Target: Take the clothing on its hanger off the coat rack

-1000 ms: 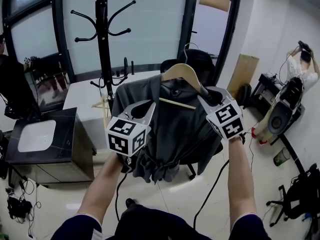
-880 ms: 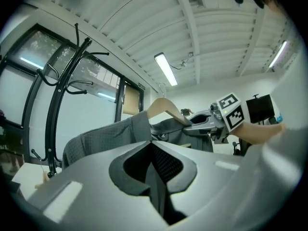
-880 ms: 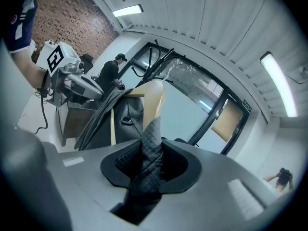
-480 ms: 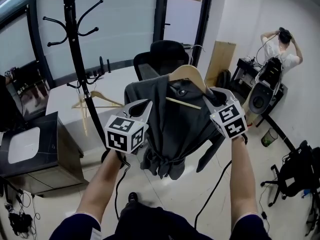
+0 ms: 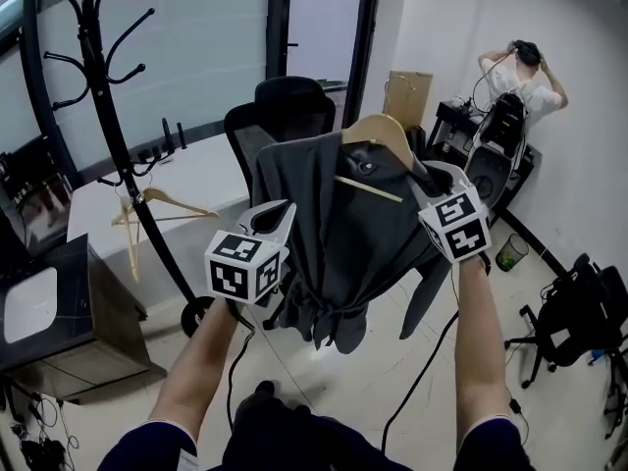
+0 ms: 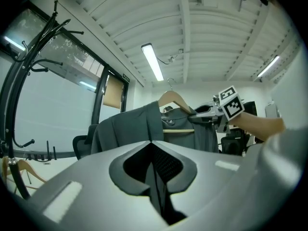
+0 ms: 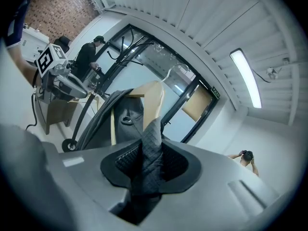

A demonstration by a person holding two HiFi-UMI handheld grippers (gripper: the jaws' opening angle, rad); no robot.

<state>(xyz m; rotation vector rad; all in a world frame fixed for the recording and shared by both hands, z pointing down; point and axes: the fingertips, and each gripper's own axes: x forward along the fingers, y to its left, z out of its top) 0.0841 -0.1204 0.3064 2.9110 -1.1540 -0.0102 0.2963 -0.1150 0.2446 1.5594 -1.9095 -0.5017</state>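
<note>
A dark grey garment (image 5: 343, 224) hangs on a wooden hanger (image 5: 378, 133), carried in the air between my two grippers. It is off the black coat rack (image 5: 116, 155), which stands apart at the left. My left gripper (image 5: 278, 219) is shut on the garment's left edge. In the left gripper view a strip of grey fabric (image 6: 159, 186) runs between the closed jaws. My right gripper (image 5: 432, 177) is shut on the cloth over the hanger's right shoulder. The right gripper view shows bunched fabric (image 7: 147, 162) clamped below the wooden hanger arm (image 7: 153, 100).
A spare wooden hanger (image 5: 147, 202) hangs low on the rack. A black office chair (image 5: 280, 106) and a white table (image 5: 186, 180) stand behind the garment, a dark cabinet (image 5: 49, 302) at the left. A person (image 5: 520, 77) stands at the back right. Cables cross the floor.
Both grippers and the hanging garment have swung to the right, away from the coat rack, which now sits farther left in the head view. The grips are unchanged.
</note>
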